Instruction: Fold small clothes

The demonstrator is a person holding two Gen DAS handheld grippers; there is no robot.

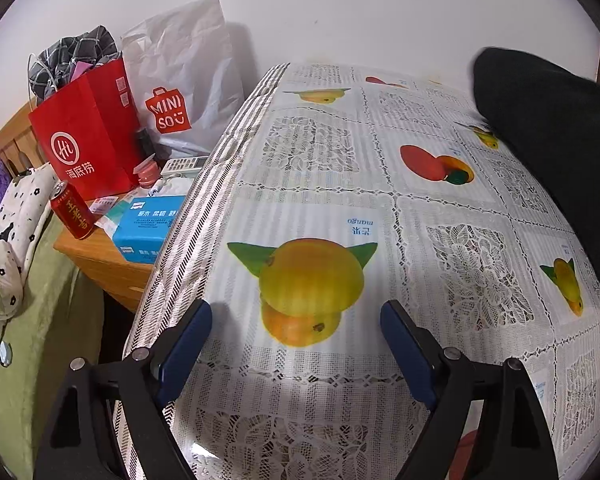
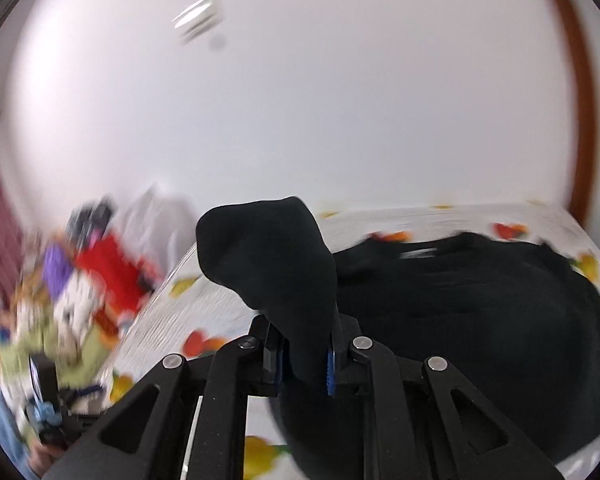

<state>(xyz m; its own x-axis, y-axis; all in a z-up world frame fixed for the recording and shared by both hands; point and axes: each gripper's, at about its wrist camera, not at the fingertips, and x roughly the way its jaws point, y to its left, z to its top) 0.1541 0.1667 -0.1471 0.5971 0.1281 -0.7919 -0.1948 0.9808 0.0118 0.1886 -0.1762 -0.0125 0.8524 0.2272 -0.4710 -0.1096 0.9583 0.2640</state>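
Left wrist view: the left gripper (image 1: pixel 296 320), blue-padded, stands wide apart over the fruit-printed lace plastic tablecloth (image 1: pixel 320 208), nothing between its fingers; the black knit garment (image 1: pixel 548 152) lies at the cloth's right edge.
Right wrist view: the right gripper (image 2: pixel 303 354) is clamped on a lifted fold of the black knit garment (image 2: pixel 480 312); the rest lies on the tablecloth (image 2: pixel 220 304). The background is blurred.

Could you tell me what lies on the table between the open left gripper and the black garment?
Nothing but bare fruit-print tablecloth: in the left wrist view, the left gripper and the black garment have only printed mangoes between them.
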